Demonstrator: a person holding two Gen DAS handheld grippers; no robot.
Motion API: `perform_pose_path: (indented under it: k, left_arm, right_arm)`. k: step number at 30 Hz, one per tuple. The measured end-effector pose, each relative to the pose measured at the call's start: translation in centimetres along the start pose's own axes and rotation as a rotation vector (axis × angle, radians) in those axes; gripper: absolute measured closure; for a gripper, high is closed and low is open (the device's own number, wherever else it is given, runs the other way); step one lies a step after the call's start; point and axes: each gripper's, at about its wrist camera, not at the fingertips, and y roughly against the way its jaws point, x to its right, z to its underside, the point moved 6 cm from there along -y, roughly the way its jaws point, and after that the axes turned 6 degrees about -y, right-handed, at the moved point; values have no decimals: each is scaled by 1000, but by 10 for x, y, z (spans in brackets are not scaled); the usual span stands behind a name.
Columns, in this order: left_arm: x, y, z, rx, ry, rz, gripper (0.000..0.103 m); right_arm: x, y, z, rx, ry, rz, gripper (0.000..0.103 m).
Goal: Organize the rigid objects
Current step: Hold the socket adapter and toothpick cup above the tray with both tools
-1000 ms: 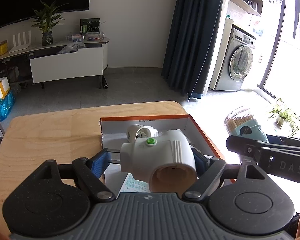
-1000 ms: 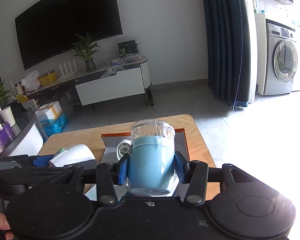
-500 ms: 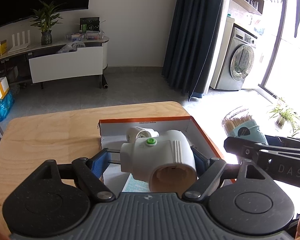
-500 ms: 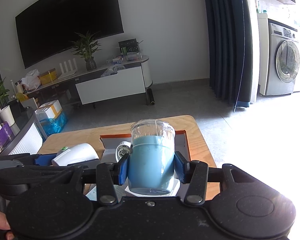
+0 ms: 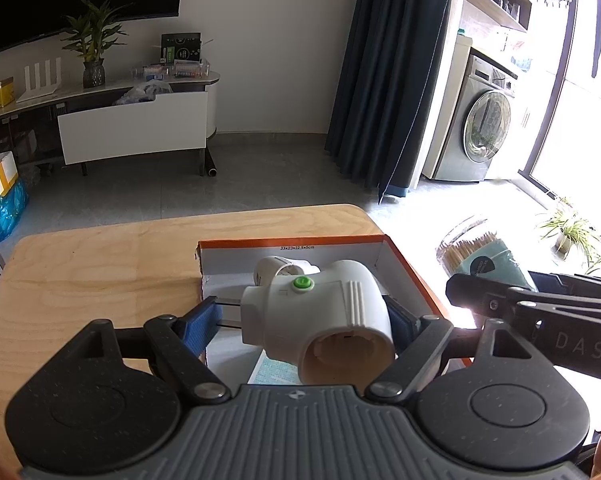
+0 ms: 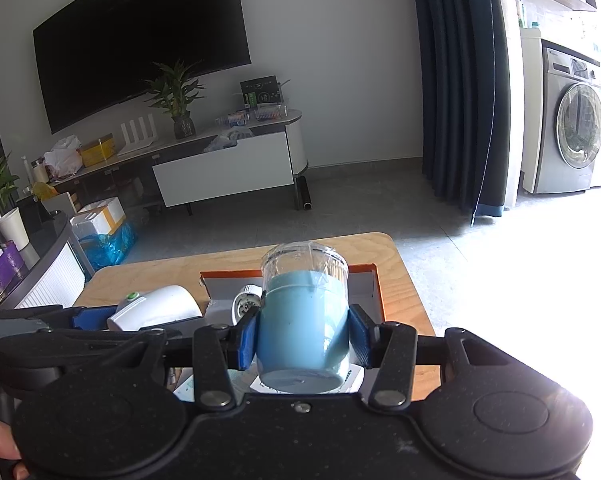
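Note:
My left gripper (image 5: pixel 306 322) is shut on a white plug adapter with a green button (image 5: pixel 320 312) and holds it above an open orange-rimmed cardboard box (image 5: pixel 404 268) on the wooden table (image 5: pixel 92 272). A second white adapter (image 5: pixel 276 270) lies inside the box. My right gripper (image 6: pixel 302 338) is shut on a blue toothpick jar with a clear lid (image 6: pixel 304 320), also above the box (image 6: pixel 366 280). The jar shows in the left wrist view (image 5: pixel 484 256) at the right; the left adapter shows in the right wrist view (image 6: pixel 156 308).
A printed leaflet (image 5: pixel 276 372) lies on the box floor. Beyond the table are a TV cabinet (image 5: pixel 132 128), dark curtains (image 5: pixel 392 80), a washing machine (image 5: pixel 484 128) and a blue bag with boxes (image 6: pixel 104 236) on the floor.
Both grippers have drifted slightly lower and forward over the box, each keeping hold of its object. Little else differs.

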Motion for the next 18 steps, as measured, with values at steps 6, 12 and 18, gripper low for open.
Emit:
perform_pose_path:
  k: [6,12,18]
  left_arm:
    - [-3,-1,-2,-1,4,-4,18]
    - [-3,-1,-2,-1,7,-7,18]
    - [-4,-1,-3,0,10,-16,18]
  right_arm:
    - [0,0,0,0,0,1,46]
    - [0,-2,-2,2,-1,3,46]
    - [0,-4,-3,4,-1,7,46]
